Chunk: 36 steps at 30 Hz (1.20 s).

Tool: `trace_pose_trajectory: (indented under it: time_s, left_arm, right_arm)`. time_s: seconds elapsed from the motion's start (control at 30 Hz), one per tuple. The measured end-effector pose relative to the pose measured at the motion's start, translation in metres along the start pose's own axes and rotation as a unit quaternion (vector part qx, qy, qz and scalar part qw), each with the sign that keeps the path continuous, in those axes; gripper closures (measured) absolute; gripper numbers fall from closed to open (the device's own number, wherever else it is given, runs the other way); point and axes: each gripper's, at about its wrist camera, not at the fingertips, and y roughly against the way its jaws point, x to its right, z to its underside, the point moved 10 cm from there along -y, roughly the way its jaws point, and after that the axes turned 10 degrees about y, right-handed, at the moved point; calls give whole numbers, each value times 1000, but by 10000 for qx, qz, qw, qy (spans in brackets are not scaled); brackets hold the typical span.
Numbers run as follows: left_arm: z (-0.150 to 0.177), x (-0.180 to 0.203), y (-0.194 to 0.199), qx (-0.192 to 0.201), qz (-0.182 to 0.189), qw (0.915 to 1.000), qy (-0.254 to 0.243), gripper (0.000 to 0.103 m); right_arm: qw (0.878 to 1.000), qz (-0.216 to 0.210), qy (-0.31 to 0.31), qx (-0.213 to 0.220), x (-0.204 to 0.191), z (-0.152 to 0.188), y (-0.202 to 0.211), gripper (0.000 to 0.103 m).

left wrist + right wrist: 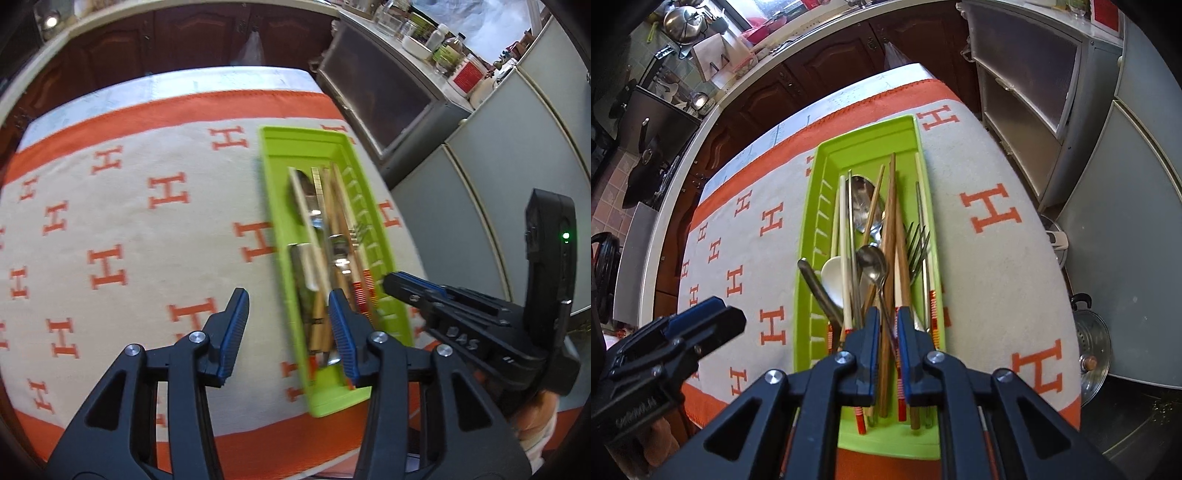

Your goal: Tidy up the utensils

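Note:
A lime-green utensil tray (pixel 868 133) lies lengthwise on the orange-and-cream H-patterned tablecloth (pixel 990 258). It holds wooden chopsticks (pixel 891 221), a small metal spoon (pixel 871 263), a white spoon (pixel 832 277), a fork (pixel 918 240) and red-striped chopsticks (pixel 932 314). My right gripper (pixel 888 325) hovers over the tray's near end, shut to a narrow slit; the chopsticks seen through the slit lie in the tray below. In the left wrist view the tray (pixel 271 177) is blurred. My left gripper (pixel 287 308) stands open over its left rim, nothing pressed between the pads. The right gripper (pixel 391 284) shows beside it.
Dark wooden cabinets (pixel 820 62) run behind the table. A grey glass-door cupboard (pixel 1027 92) and pale panels stand to the right. A steel pot (pixel 1091 339) sits on the floor at the table's right edge. Bare cloth spreads left of the tray (pixel 129 221).

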Motion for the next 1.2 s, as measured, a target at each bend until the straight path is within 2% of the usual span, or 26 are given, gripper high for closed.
trace_pose_trajectory:
  time_s: [0.17,0.33,0.53,0.67,0.87,1.0,1.13,1.2]
  left_arm:
    - [7,-30,11,152,-258,9995,37,61]
    - [15,-53,21,305,-428,9986,95,61]
    - [26,-64,40,526,-589,9968,140,60]
    - [28,-64,61,787,-562,9952,155,49]
    - [31,-71,95,1006,-613,9927,239,43]
    - [30,-81,124,1332,-890,9865,352,42]
    - [34,-92,150,1535,-987,9816,554,30]
    - [39,-98,161,1631,-1041,9787,686,28]
  right_arm:
    - [9999,-36,150,-17,-12,9,-1,87]
    - [9996,-185,228,29,-27,16,5,87]
    - [9990,-157,376,196,-45,26,20,87]
    - [9977,-142,560,343,-62,30,32,87]
    - [9939,-160,831,708,-93,28,57,87]
    - [9897,-335,999,974,-117,23,80,85]
    - [9852,-457,1112,1225,-137,21,99,77]
    - [9827,-440,1189,1347,-147,22,107,77]
